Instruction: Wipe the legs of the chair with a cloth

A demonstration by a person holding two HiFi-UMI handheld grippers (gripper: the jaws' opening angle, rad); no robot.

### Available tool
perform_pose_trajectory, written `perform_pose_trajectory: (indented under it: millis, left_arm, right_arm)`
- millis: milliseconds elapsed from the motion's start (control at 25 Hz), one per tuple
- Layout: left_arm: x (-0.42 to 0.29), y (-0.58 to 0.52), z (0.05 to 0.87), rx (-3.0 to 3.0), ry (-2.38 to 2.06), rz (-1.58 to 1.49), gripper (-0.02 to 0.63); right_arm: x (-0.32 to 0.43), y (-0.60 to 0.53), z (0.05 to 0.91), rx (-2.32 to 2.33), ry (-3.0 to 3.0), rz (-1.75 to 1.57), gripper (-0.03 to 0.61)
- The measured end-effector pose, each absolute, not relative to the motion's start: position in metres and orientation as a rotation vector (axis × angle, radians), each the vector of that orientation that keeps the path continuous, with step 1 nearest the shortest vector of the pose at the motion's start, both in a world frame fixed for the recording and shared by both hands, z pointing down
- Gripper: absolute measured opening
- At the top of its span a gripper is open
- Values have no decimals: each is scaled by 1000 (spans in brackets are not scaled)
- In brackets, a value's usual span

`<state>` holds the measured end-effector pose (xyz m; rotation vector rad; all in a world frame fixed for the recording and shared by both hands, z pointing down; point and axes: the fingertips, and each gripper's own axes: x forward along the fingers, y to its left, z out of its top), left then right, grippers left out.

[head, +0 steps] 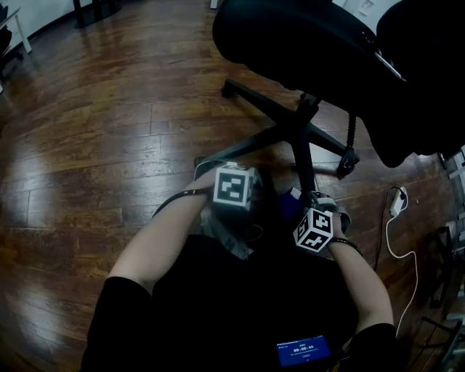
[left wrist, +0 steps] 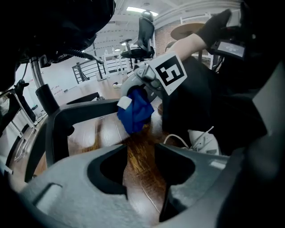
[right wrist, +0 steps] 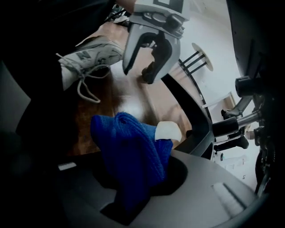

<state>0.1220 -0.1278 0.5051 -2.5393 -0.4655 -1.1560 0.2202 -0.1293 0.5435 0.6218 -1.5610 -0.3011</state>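
Blue cloth [right wrist: 129, 142] clamped in right gripper [right wrist: 133, 182], seemingly beside chair leg [right wrist: 191, 113]; left gripper [left wrist: 140, 164] slightly open, empty.

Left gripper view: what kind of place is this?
Likely an open office or lab: a black swivel chair on a wood-plank floor, a second office chair in the bright white background, and strip lights in the ceiling.

Chair seat [head: 305, 43] cut by top edge, blue cloth [head: 293, 195] mostly hidden in head view, screen [head: 304, 351] text unreadable
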Motion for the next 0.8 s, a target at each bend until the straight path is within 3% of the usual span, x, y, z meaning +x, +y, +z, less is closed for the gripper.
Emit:
perform_pose_trajectory:
  millis: [400, 800]
  left_arm:
    - [132, -137, 506, -2610, -498, -1065, 187]
    - [111, -130, 525, -2555, -514, -1211, 187]
  right_arm:
    - [214, -287, 493, 913, -1520, -456, 103]
    - [211, -199, 523, 767, -1539, -430, 101]
